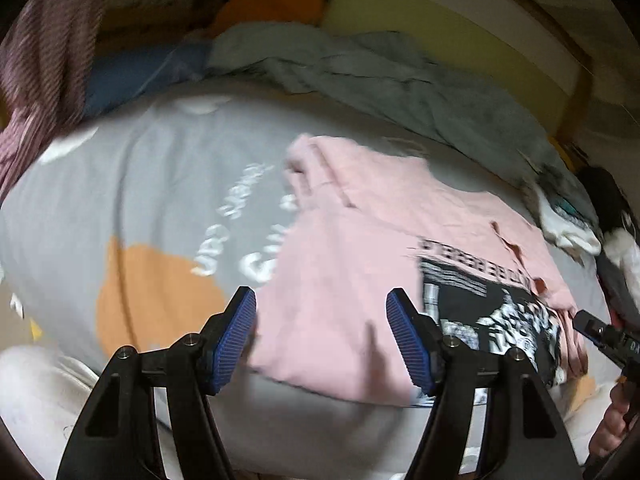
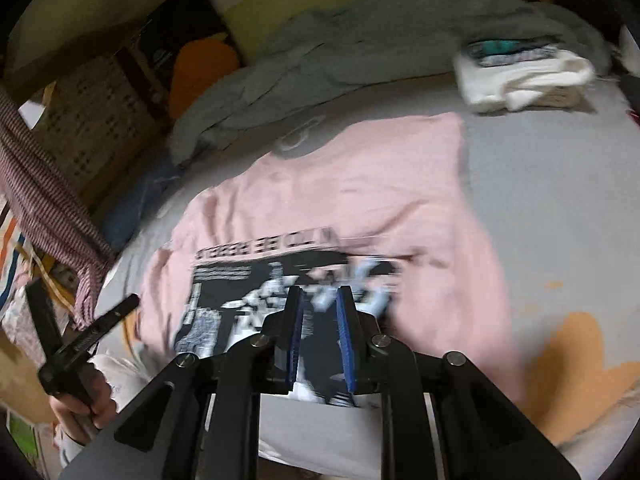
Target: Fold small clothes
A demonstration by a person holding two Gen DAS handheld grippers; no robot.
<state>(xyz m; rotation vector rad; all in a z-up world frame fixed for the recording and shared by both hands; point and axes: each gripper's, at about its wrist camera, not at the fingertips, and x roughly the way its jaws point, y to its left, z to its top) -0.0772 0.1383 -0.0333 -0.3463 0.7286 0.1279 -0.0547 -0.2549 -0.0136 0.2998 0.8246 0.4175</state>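
Your left claw point(image 1: 321, 336) hangs released over the pink printed cotton T-shirt point(image 1: 340, 248) at frame centre on the grey bed sheet point(image 1: 140, 184), while your right claw point(image 2: 319, 340) is nearly clenched, whether gripping cloth you cannot tell.

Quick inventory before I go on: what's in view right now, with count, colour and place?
T-shirt: one, pink with a black-and-white print, spread on the bed in front of both tongs.
Bed sheet: one, grey with orange patches and white lettering, under the T-shirt.
Blanket: one, grey-green, rumpled along the far edge of the bed.
Folded garment: one, white with a teal print, far right corner in the right wrist view.
Striped cloth: one, maroon and white, hanging at the left.
Left tongs: blue pads, jaws apart over the T-shirt's near edge, nothing gripped.
Right tongs: blue pads, narrow gap over the print; blur hides any grip.
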